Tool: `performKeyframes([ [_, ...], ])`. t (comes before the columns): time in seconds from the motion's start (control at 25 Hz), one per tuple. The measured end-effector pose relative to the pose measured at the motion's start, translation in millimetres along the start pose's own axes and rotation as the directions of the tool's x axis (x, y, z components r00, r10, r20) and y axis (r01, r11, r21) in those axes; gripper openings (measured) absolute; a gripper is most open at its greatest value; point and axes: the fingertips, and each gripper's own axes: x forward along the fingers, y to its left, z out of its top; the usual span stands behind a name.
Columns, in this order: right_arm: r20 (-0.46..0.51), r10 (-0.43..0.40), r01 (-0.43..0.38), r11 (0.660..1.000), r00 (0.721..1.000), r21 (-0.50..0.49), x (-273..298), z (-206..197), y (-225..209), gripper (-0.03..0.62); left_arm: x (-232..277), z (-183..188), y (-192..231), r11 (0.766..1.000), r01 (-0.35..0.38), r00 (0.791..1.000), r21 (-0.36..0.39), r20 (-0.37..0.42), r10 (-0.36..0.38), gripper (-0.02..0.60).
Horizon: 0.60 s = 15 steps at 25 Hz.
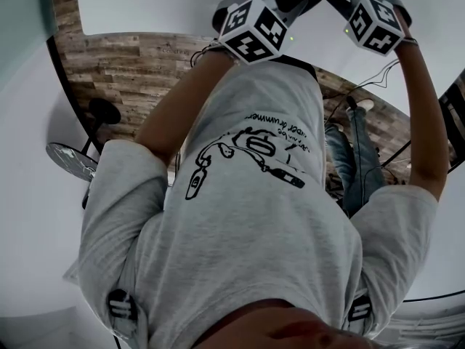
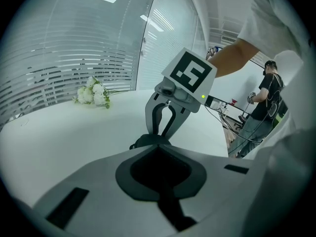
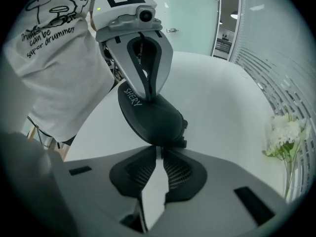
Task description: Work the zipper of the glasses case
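Black domed glasses case [image 3: 153, 120], white-lettered, pinched in left claw [image 3: 150, 95]; right claw [image 3: 159, 152] slightly spread, perhaps touching its zipper end.

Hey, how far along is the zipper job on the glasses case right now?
Done: the left claw is clamped on the black glasses case, over the white table. In hand: the right claw sits at the case's lower end, jaws slightly apart, gripping nothing. Remaining: the case looks closed; I can't see how far the zipper has run.

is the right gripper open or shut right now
Open: the right gripper shows a narrow gap between its pads, glasses case just past the tips.
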Motion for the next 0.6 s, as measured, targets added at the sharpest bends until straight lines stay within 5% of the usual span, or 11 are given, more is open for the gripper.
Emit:
performKeyframes([
  [0.6, -0.002, 0.023, -0.023, 0.999, 1.000, 0.048, 1.2, 1.5, 14.7, 0.006, -0.5, -0.7, 2.3, 1.000, -0.012, 1.000, 0.014, 0.007, 0.011, 0.021],
])
